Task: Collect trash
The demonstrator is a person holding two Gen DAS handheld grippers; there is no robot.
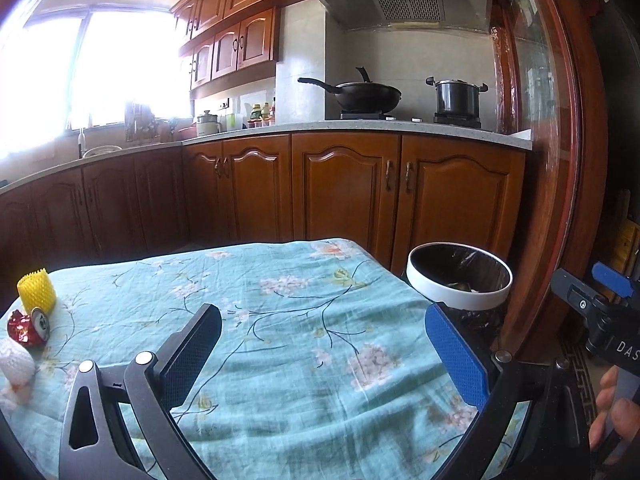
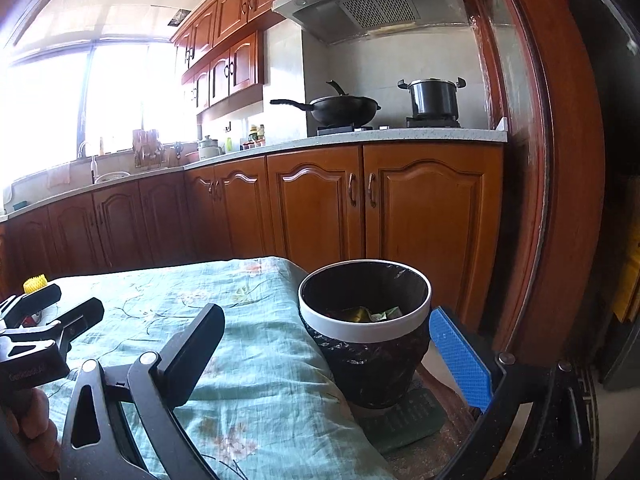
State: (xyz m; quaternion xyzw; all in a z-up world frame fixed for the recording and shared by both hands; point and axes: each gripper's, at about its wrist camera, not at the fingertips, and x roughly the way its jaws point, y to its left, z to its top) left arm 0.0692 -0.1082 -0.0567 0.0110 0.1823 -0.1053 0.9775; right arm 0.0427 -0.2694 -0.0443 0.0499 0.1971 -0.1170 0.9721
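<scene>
A crushed red can (image 1: pixel 29 327), a yellow foam net sleeve (image 1: pixel 37 290) and a white foam net (image 1: pixel 15 362) lie at the left edge of the table with the teal floral cloth (image 1: pixel 280 320). A white-rimmed trash bin (image 1: pixel 460 276) with a black liner stands off the table's right end; in the right wrist view the bin (image 2: pixel 365 320) holds some wrappers. My left gripper (image 1: pixel 324 354) is open and empty above the cloth. My right gripper (image 2: pixel 332 354) is open and empty, close to the bin.
Wooden kitchen cabinets (image 1: pixel 344 192) and a counter with a wok (image 1: pixel 366 96) and a pot (image 1: pixel 457 98) run behind the table. A wooden door frame (image 1: pixel 560 160) stands at the right. The bin sits on a dark mat (image 2: pixel 404 416).
</scene>
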